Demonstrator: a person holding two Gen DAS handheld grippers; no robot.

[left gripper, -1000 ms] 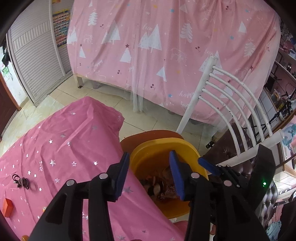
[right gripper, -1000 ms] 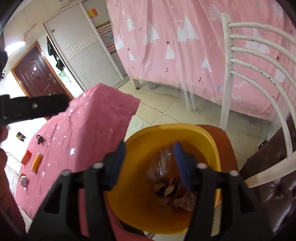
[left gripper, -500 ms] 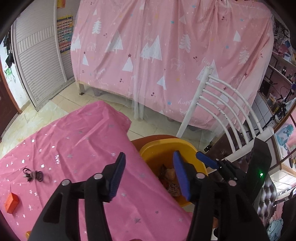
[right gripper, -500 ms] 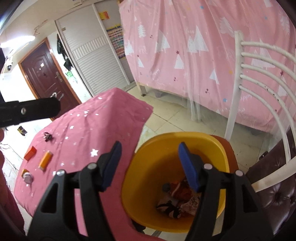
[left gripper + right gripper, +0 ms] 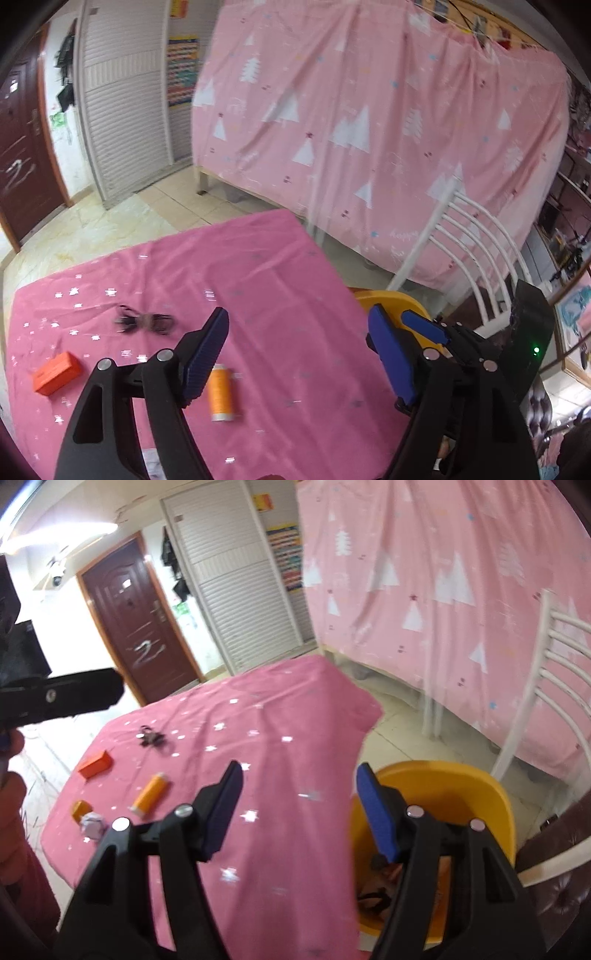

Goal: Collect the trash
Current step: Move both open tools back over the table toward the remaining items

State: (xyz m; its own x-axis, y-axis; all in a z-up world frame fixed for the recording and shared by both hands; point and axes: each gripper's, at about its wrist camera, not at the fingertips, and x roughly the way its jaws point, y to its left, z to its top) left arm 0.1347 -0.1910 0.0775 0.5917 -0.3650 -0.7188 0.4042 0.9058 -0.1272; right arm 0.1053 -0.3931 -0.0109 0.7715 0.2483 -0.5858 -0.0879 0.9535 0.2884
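A yellow bin [image 5: 461, 786] with trash inside stands at the right edge of a table under a pink star cloth [image 5: 280, 709]; its rim also shows in the left wrist view [image 5: 391, 299]. On the cloth lie an orange tube [image 5: 220, 391] [image 5: 149, 795], an orange box [image 5: 56, 373] [image 5: 95, 764], a black tangled cord [image 5: 146, 321] [image 5: 149, 736] and a crumpled paper ball [image 5: 92, 823]. My left gripper [image 5: 295, 354] is open and empty above the cloth. My right gripper [image 5: 299, 808] is open and empty, between cloth and bin.
A white slatted chair [image 5: 465, 236] stands behind the bin. A bed draped in pink tree-print fabric [image 5: 369, 122] fills the back. A brown door [image 5: 136, 624] and white shutter doors [image 5: 236, 583] are at the left. A small orange item [image 5: 80, 808] lies beside the paper ball.
Both grippers have pulled back and swung left from over the bin toward the table. The cloth with its items now fills both views. Both jaws stay open and empty.
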